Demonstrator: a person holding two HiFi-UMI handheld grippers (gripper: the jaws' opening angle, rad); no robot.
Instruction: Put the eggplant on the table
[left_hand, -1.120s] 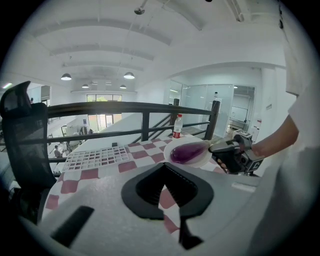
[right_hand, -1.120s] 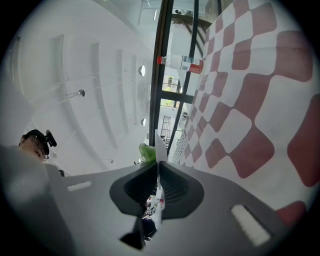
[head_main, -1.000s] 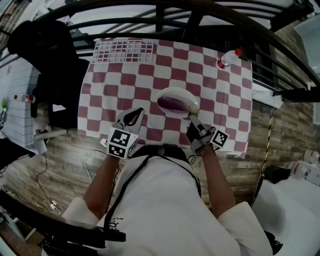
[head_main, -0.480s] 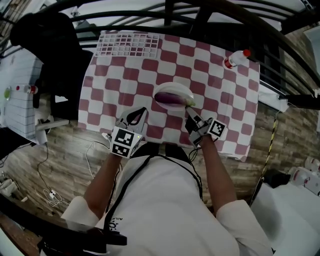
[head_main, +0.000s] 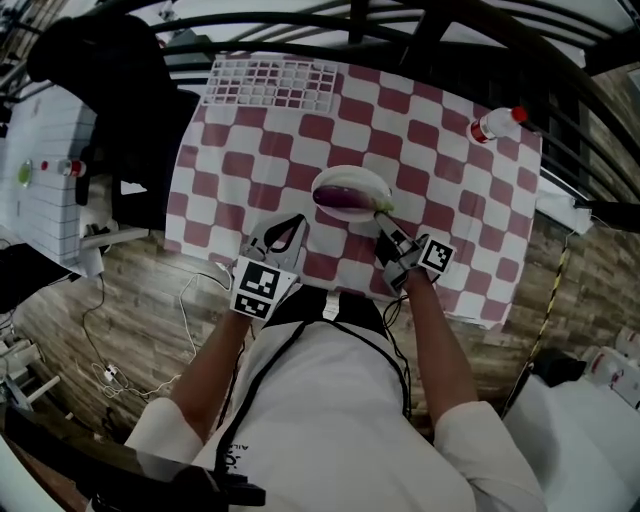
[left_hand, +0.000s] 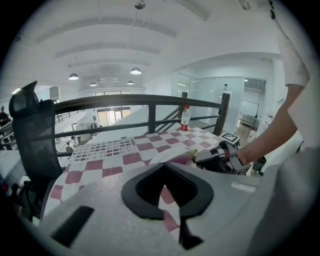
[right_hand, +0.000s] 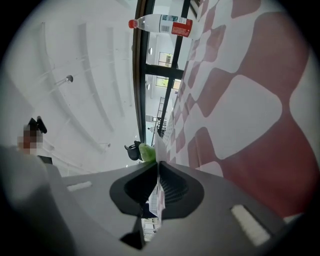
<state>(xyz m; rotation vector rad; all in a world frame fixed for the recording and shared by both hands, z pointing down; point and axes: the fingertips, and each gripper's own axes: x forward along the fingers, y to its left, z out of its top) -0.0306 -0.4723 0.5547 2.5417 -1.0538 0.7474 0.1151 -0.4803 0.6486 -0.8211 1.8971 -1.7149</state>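
Eggplant: one, purple (head_main: 345, 200), lying on the plate with its green stem end toward the right gripper.
Plate: one, white (head_main: 350, 177), on the checked tablecloth (head_main: 455, 200), roughly mid-table and nearer the person's edge.
Right gripper: (head_main: 384, 220) clenched on the plate's near rim, just beside the stem; its own view shows the thin white rim pinched between the jaws.
Left gripper: (head_main: 296, 221) tips pressed together with nothing between them, over the near edge of the cloth, left of the plate and apart from it.
Bottle: one, clear with a red cap and a red label (head_main: 497, 125), at the far right corner by the railing (head_main: 400, 25).
Grid: one white lattice panel (head_main: 270, 82) flat along the far edge, left side.
Chair: one, black (head_main: 110, 90), at the table's left side.
Open room: bare cloth lies on every side of the plate, widest to the left and right.
Writing: the bottle label's print is too small to read; each gripper cube carries black-and-white square markers.
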